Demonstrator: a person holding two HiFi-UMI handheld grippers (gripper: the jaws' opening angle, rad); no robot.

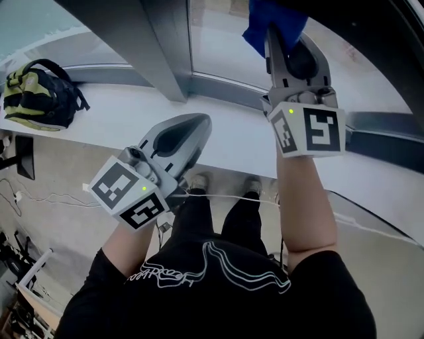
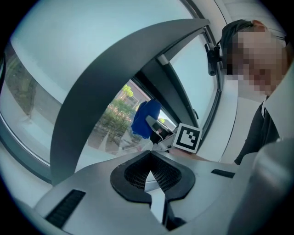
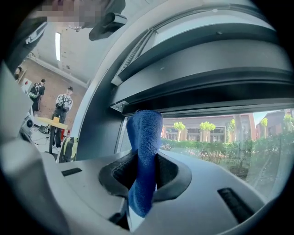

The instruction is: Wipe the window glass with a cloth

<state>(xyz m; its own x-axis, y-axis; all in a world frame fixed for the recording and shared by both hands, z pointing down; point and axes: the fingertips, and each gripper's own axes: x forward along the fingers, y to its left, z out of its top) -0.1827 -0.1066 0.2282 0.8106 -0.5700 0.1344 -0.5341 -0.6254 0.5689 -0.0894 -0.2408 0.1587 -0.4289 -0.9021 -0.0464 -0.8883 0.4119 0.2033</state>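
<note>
Blue terry cloth (image 3: 143,151) is pinched upright between the jaws of the right gripper (image 3: 141,181), a fold poking out past the tips and a tail hanging down behind them; from the head view the cloth (image 1: 266,18) is lifted up to the window glass (image 1: 222,43), though whether it touches the pane I cannot tell; trees and brick buildings show through the glass (image 3: 216,133); the left gripper (image 1: 196,126) hangs lower, over the white sill (image 1: 99,112), well apart from the cloth, its jaws closed together on nothing (image 2: 149,176); a dark grey frame post (image 1: 149,46) rises from the sill just left of the pane; away at the far left of the sill, a black and yellow-green backpack (image 1: 38,93) sits.
</note>
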